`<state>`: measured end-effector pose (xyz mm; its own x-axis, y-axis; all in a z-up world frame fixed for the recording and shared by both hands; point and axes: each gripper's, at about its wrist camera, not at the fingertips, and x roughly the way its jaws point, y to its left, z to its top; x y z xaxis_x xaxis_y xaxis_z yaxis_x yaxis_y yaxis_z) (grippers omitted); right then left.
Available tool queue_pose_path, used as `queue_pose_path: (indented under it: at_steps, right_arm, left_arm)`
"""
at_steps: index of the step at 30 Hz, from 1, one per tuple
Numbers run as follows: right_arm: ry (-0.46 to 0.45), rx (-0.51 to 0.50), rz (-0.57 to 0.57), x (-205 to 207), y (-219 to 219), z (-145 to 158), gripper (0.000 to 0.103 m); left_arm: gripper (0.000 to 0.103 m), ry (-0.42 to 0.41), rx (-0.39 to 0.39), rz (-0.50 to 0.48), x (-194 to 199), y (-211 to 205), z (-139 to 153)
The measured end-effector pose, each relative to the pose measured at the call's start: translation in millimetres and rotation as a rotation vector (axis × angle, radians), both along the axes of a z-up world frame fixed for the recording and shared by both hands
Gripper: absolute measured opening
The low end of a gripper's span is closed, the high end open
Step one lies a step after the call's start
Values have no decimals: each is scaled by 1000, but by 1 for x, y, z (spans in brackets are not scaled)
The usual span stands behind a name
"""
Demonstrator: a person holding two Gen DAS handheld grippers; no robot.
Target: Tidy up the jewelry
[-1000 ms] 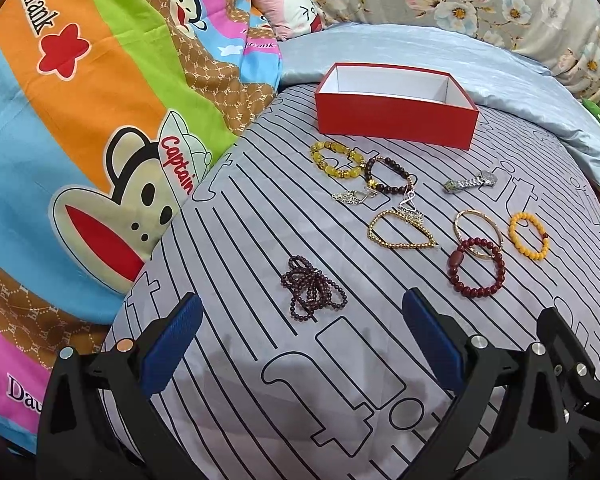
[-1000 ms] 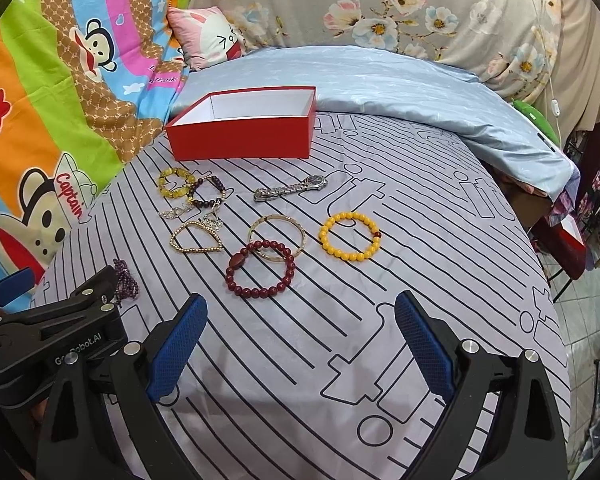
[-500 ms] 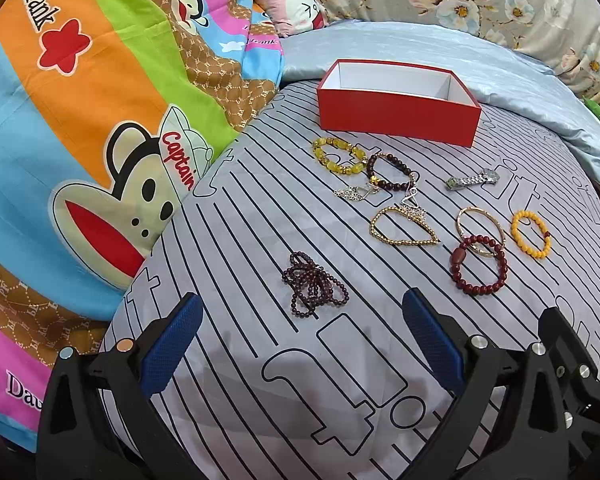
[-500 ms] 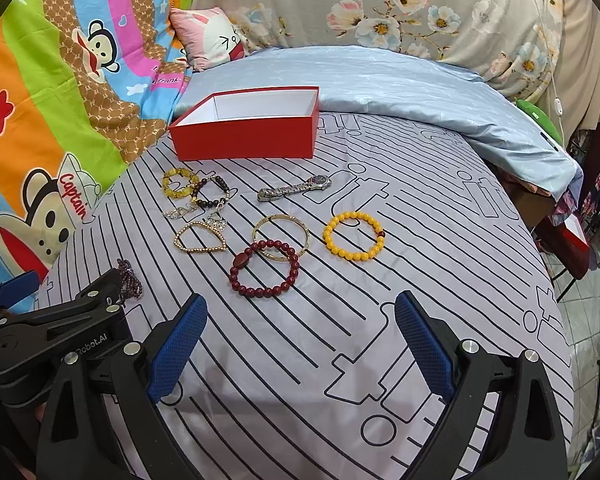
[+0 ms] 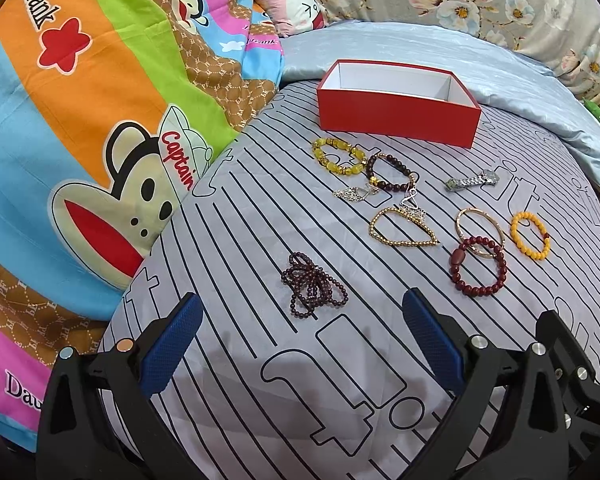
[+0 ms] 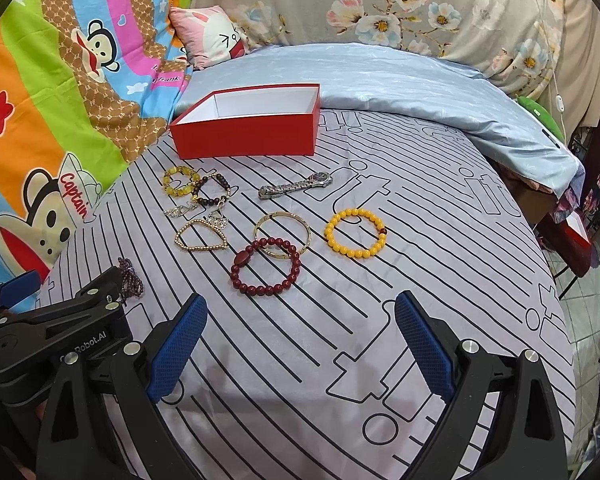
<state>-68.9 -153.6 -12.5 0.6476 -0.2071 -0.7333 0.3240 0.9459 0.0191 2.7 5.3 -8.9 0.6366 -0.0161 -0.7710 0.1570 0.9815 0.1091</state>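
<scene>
Several pieces of jewelry lie on a striped grey bedsheet (image 5: 240, 240). An open, empty red box (image 5: 396, 120) (image 6: 246, 136) stands behind them. A dark purple bead string (image 5: 314, 284) lies just ahead of my open, empty left gripper (image 5: 300, 340). A dark red bead bracelet (image 6: 266, 266), a gold bangle (image 6: 282, 232) and an orange bead bracelet (image 6: 356, 238) lie ahead of my open, empty right gripper (image 6: 300, 344). A silver watch (image 6: 296, 186), a yellow bracelet (image 5: 338, 156), a dark bracelet (image 5: 390, 174) and a gold bead necklace (image 5: 402, 228) lie nearer the box.
A colourful cartoon quilt (image 5: 100, 100) is heaped at the left. A pale blue blanket (image 6: 400, 80) and a pink pillow (image 6: 210, 36) lie behind the box. The bed's edge drops off at the right (image 6: 556, 280). The left gripper's body shows in the right wrist view (image 6: 60, 332).
Both views have shifted slightly; the jewelry and box sit a little lower in frame. Nothing on the bed has moved and both grippers stay open.
</scene>
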Motion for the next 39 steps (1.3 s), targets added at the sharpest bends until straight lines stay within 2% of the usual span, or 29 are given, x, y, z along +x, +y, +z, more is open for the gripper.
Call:
queue_pose_path:
  at_steps: [39]
  right_arm:
    - [13,13,4,7,-3,-6,91]
  left_arm:
    - [96,20,-13,-5,13,-3,-8]
